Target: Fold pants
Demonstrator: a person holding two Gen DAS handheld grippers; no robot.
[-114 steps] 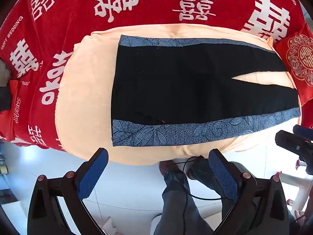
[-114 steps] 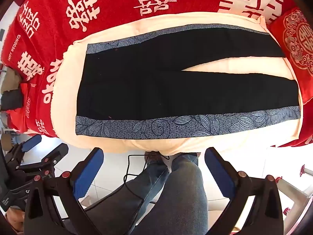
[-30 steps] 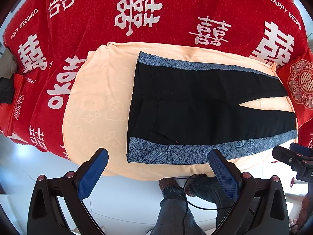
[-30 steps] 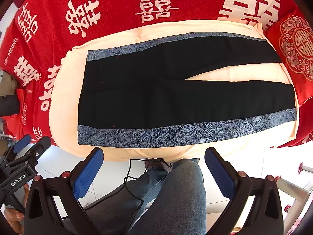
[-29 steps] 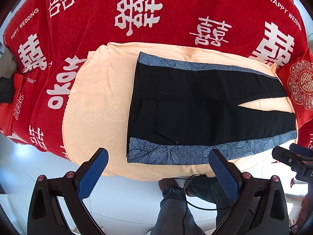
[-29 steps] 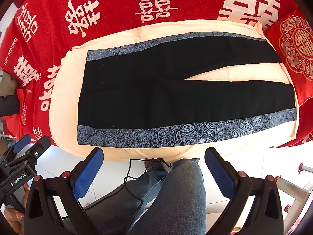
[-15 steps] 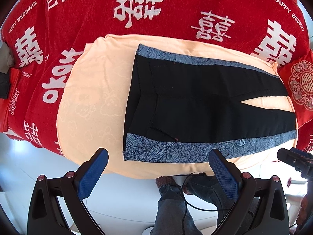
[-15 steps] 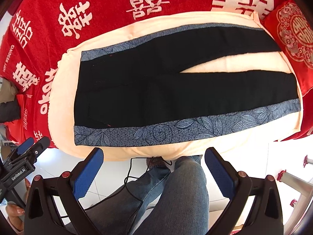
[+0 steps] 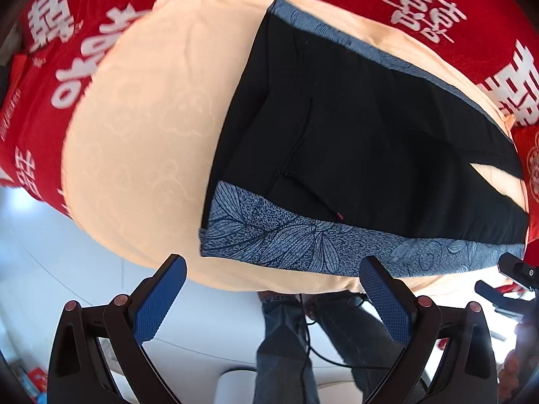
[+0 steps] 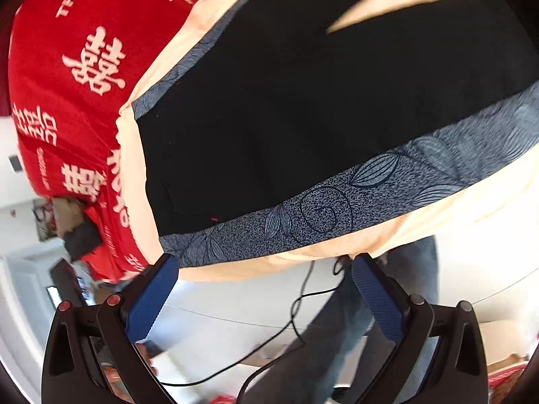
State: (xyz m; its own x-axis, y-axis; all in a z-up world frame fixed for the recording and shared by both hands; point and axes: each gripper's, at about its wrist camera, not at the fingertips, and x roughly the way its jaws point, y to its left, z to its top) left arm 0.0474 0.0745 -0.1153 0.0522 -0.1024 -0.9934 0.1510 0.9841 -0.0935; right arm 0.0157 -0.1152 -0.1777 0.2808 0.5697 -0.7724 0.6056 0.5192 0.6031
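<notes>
Left gripper: the left gripper (image 9: pixel 273 266) has its jaws spread wide, the blue textured pads (image 9: pixel 158 299) far apart; nothing lies between them and they touch nothing; it hovers off the near edge of the bed, near the waist end of the pants.
Right gripper: the right gripper (image 10: pixel 264 264) is likewise spread wide and empty; its left pad (image 10: pixel 151 298) sits just below the near waist corner of the pants, though contact cannot be told; the other pad is over the floor.
Pants: the black pants (image 9: pixel 370 141) lie flat on a peach blanket (image 9: pixel 141 124); waistband to the left, legs running right with a narrow wedge of blanket showing between them; a grey-blue leaf-printed stripe (image 9: pixel 303 242) runs along the near side and another along the far side.
Bedding: a red cover with white characters (image 9: pixel 50 23) lies under the blanket.
Left view only: the broad bare stretch of blanket left of the waistband; a dark part of the other gripper at the right edge, blurred.
Right view only: the swirl motif (image 10: pixel 323 215) in the near stripe; a black cable (image 10: pixel 269 340) over the floor; clutter (image 10: pixel 70 225) past the bed's left end, too blurred to identify.
Both views: the person's legs in blue jeans (image 10: pixel 370 323) stand at the bed's near edge on a pale floor.
</notes>
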